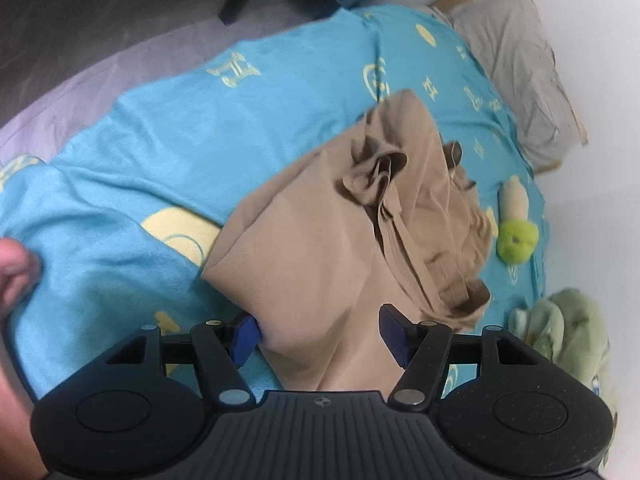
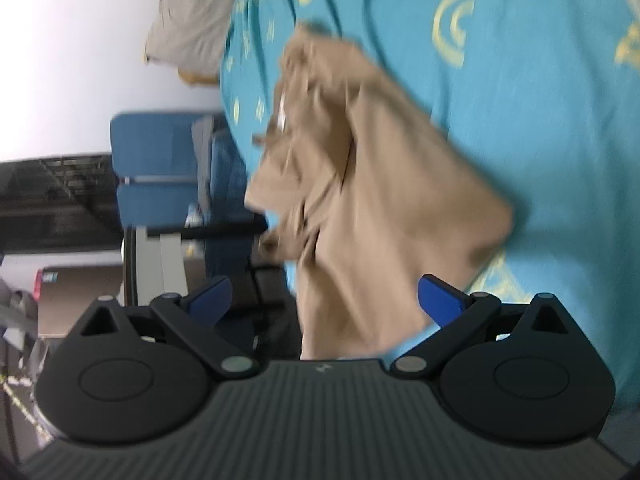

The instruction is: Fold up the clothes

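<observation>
A tan garment (image 1: 332, 240) lies partly folded and bunched on a blue patterned bedspread (image 1: 192, 120). My left gripper (image 1: 320, 336) is open, its blue pads on either side of the garment's near edge, the cloth running between them. In the right wrist view the same garment (image 2: 372, 184) is blurred and lies on the bedspread (image 2: 540, 120). My right gripper (image 2: 324, 300) is open wide, with the garment's near end between and under its fingers.
A grey pillow (image 1: 516, 68) lies at the bed's far end. A plush toy with a green part (image 1: 516, 220) and a pale green cloth (image 1: 568, 332) lie at the right. A bare hand (image 1: 16, 272) shows at left. A blue chair (image 2: 160, 168) stands beside the bed.
</observation>
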Tool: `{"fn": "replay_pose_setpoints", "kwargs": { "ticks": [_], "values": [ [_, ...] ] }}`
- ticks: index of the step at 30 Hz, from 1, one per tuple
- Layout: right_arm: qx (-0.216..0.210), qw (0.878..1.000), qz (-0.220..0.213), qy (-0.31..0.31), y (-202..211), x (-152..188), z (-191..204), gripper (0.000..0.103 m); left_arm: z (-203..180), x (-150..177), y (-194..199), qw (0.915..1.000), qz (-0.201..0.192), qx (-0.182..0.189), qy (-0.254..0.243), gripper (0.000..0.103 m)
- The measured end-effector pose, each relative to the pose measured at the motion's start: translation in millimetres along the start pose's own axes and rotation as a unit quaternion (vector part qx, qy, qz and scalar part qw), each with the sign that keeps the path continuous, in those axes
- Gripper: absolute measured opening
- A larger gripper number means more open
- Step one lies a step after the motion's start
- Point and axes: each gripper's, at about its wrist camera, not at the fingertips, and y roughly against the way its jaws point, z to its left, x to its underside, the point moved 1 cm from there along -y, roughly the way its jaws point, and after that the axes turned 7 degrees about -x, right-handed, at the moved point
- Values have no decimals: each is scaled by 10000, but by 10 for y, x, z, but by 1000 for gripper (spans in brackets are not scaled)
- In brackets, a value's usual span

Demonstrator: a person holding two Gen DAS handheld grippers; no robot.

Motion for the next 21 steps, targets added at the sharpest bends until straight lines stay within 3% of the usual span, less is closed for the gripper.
{"fn": "replay_pose_setpoints", "kwargs": {
  "ticks": [8,10,12,14,21],
  "values": [
    [564,9977,176,-324,-227,252,-258,101,382,-39,-454,9971,568,240,437,63],
    [703,9971,87,-281,-263,247,-304,101,450,-59,-483,9959,435,586,531,55],
    [672,9971,26,-349,-293,234,-351,101,487,-49,-495,9955,383,610,618,36],
    [591,9974,-15,-418,-324,219,-382,101,523,-39,-507,9950,333,622,705,24],
    [600,9977,-102,-282,-421,140,-448,101,487,-48,-363,9945,101,842,619,15]
  ]
}}
